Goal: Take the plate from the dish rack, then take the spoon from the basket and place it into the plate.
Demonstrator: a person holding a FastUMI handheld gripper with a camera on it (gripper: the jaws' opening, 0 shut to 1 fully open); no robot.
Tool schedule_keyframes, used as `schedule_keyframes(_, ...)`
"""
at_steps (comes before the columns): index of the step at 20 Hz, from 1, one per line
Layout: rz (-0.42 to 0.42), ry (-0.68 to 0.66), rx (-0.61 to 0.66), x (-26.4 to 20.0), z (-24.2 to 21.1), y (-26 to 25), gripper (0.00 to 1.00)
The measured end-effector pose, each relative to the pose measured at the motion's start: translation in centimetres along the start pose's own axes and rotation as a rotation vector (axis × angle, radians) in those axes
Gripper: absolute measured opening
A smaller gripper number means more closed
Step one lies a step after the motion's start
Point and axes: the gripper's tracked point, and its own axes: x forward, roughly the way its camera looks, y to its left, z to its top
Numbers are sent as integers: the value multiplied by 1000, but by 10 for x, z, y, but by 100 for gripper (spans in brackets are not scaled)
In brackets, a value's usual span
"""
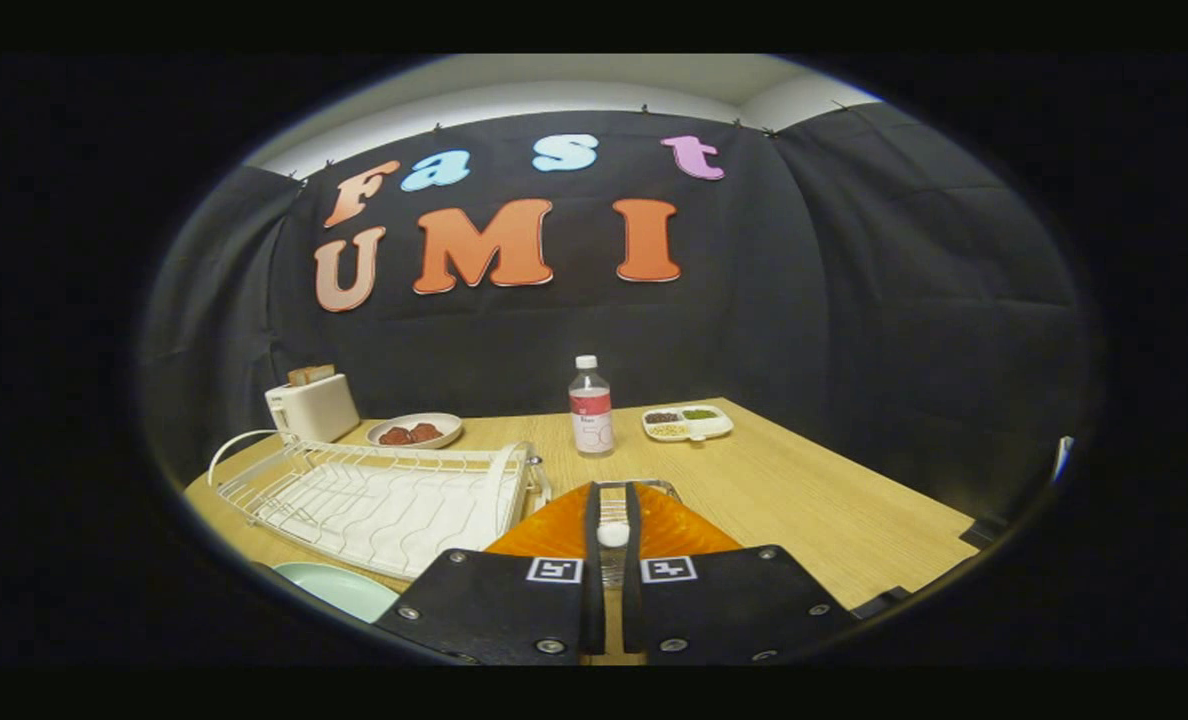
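Table (814,500): pale wood-grain top, smooth, low sheen. Dish rack (374,495) at 10 o'clock from the gripper (612,500): white coated wire over a ribbed white plastic drip tray. Plate (339,588) at 8 o'clock looked glazed, pale green, glossy. Basket (554,530) at 12 o'clock: translucent orange plastic, glossy, with a metal wire rim. Spoon (613,534) handle pinched between the fingers read as smooth white plastic. Bottle (591,407): clear plastic, paper-like label. Toaster (312,408): matt cream plastic. Bowl (414,430) and divided dish (687,423): smooth white, ceramic or plastic unclear. Booth wall (854,300): matt black cloth, creased.
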Motion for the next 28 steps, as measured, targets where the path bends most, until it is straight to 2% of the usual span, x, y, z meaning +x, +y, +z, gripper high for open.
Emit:
schedule_keyframes(7, -21, -67, -22, -29, 34, -4, 7)
schedule_keyframes(16, 1, -175, -20, -98, 84, 6, 6)
schedule_keyframes(23, 90, -207, -8, -145, 96, 40, 7)
schedule_keyframes(28, 179, -210, -27, -171, 88, 80, 7)
